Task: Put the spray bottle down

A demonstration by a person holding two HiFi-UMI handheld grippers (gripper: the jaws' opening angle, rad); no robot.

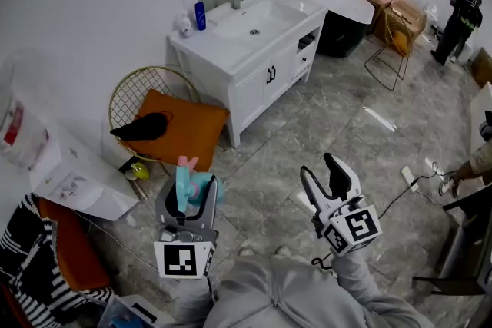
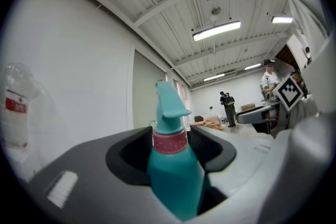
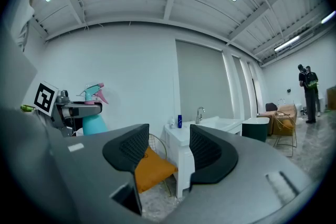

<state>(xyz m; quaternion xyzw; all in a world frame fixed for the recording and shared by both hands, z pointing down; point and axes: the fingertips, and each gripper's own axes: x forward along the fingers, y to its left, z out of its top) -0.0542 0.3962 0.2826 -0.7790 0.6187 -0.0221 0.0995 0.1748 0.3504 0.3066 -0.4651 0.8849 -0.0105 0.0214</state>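
Note:
A teal spray bottle (image 1: 187, 185) with a pink collar and pink trigger stands upright in my left gripper (image 1: 187, 203), whose jaws are shut on its body, low at the picture's left of centre. In the left gripper view the spray bottle (image 2: 173, 165) fills the gap between the two dark pads, its nozzle pointing right. My right gripper (image 1: 329, 182) is held beside it, open, with nothing between its fingers. From the right gripper view the bottle (image 3: 94, 113) and the left gripper show at the left, and the right gripper (image 3: 167, 150) frames the sink cabinet.
A white sink cabinet (image 1: 254, 50) with a tap and a blue bottle (image 1: 200, 14) stands ahead against the wall. A wire chair with an orange cushion (image 1: 178, 127) is to its left. A white box (image 1: 77, 180) lies at the left. A cable and power strip (image 1: 409, 177) lie on the grey floor at the right. People stand at the far right.

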